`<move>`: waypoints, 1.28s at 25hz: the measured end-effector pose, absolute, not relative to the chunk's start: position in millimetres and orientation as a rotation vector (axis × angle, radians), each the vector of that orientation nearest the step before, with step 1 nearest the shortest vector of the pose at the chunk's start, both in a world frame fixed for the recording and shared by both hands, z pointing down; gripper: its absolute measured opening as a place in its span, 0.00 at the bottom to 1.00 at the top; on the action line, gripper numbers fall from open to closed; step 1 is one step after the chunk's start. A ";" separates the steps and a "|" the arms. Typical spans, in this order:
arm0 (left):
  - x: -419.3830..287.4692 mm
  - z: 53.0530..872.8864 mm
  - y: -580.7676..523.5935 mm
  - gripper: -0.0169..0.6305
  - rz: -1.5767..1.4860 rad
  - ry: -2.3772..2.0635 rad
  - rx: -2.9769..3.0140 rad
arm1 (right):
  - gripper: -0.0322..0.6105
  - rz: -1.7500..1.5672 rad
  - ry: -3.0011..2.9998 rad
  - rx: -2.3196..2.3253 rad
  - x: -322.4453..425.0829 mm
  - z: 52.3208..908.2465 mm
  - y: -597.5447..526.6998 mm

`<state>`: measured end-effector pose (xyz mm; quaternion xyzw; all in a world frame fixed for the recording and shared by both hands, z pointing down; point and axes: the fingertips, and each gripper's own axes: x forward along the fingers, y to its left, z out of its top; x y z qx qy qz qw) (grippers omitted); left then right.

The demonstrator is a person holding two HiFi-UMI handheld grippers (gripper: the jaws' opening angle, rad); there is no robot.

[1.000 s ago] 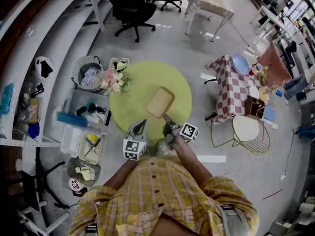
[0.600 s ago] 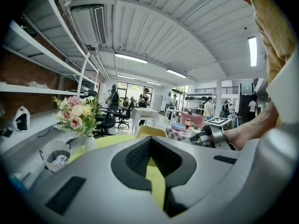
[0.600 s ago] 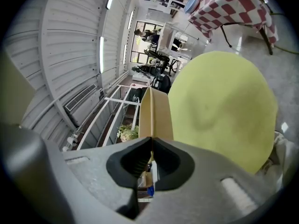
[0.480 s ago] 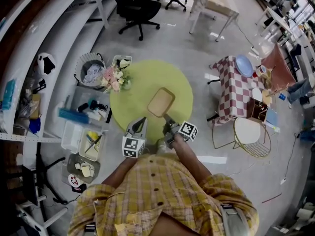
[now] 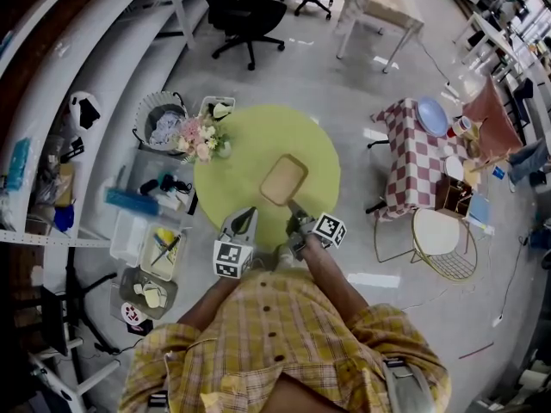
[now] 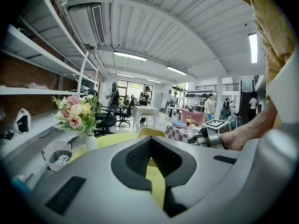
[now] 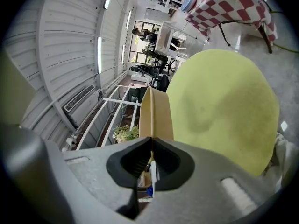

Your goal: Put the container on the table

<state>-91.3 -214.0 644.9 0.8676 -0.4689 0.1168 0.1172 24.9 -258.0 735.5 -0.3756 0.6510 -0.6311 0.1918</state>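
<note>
right tongs point(image 5: 292, 205) clenched on near rim of plain tan container point(image 5: 283, 180), seen against round yellow-green counter point(image 5: 258, 140), left tongs point(image 5: 249, 213) pressed together, empty

1. The container point(image 5: 283, 180) is a shallow tan tray, rectangular with rounded corners, open side up. Its near edge is pinched between the jaws of the right gripper point(image 5: 294, 206). It is over the middle of the table; contact cannot be told.
2. The table point(image 5: 250, 144) is round with a yellow-green top.
</note>
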 end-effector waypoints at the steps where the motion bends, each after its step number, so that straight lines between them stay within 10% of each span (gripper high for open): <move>1: -91.7 645.2 -214.5 0.03 0.343 -1.374 2.538 | 0.07 -1.773 1.833 -1.051 24.1 737.5 -258.7; 32: -89.5 645.8 -228.3 0.03 0.370 -1.412 2.523 | 0.07 -1.909 1.798 -1.124 34.6 814.7 -287.2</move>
